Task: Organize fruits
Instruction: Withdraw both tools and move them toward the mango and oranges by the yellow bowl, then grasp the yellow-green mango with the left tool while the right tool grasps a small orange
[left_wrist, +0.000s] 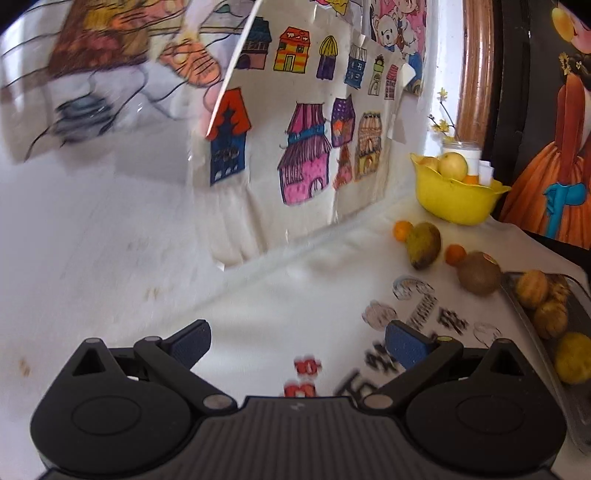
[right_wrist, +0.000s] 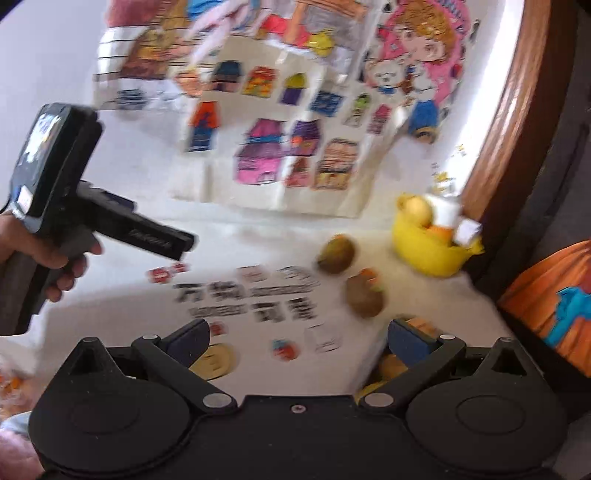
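A yellow bowl (left_wrist: 456, 197) stands at the back right with a pale apple (left_wrist: 452, 164) and an orange fruit in it; it also shows in the right wrist view (right_wrist: 428, 247). On the white table lie a green-brown mango (left_wrist: 424, 245), two small oranges (left_wrist: 402, 229) (left_wrist: 455, 254) and a brown kiwi (left_wrist: 479, 273). A grey tray (left_wrist: 546, 354) at the right holds several yellow-brown fruits. My left gripper (left_wrist: 297, 345) is open and empty above the table. My right gripper (right_wrist: 299, 338) is open and empty, with the kiwi (right_wrist: 365, 297) and mango (right_wrist: 336, 254) ahead of it.
Coloured drawings of houses (left_wrist: 303, 162) lean against the wall behind the table. A glass jar with yellow flowers (left_wrist: 461, 146) stands behind the bowl. Printed stickers (right_wrist: 251, 295) lie on the table. The left hand-held gripper body (right_wrist: 66, 192) shows at the left of the right wrist view.
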